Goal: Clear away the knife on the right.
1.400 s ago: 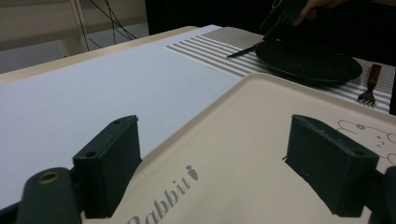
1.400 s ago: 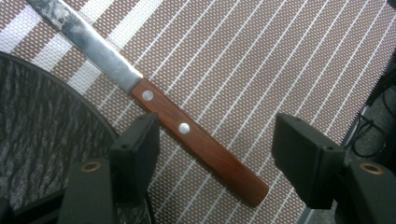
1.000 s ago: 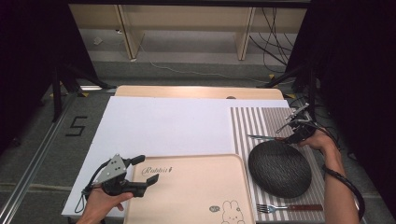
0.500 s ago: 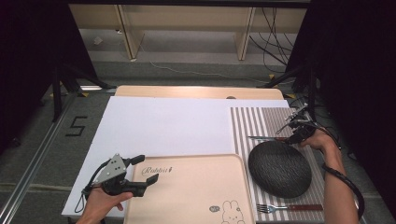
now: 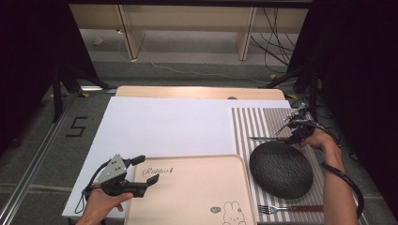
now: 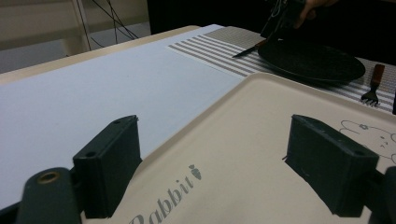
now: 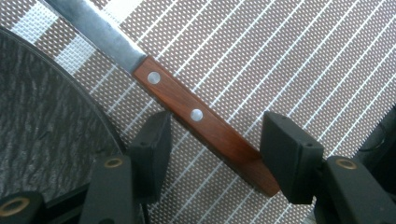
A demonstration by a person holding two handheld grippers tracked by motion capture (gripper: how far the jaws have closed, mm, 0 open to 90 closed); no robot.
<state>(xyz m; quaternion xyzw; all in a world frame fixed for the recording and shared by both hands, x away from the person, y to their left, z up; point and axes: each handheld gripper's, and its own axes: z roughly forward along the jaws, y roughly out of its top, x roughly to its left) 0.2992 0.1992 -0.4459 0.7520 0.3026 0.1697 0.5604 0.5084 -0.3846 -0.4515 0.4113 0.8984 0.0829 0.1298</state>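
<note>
Knife flat on the striped mat, right tongs spread around its handle

Near left, the left tongs point(image 5: 149, 176) gape wide over the beige tray point(image 5: 197, 197). Farther right, beyond the black plate point(image 5: 280, 168), the knife point(image 7: 187, 109) shows a reddish-brown wooden handle with two silver rivets and a dull grey blade; the right tongs point(image 7: 215, 154) straddle it, not closed.

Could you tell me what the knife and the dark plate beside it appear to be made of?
The knife seems to have a dull grey steel blade and a reddish-brown handle, probably varnished wood, fixed by two bright metal rivets. The plate looks matte black with a rough, rippled surface, perhaps stoneware or slate-look ceramic; the exact material is unclear.
</note>
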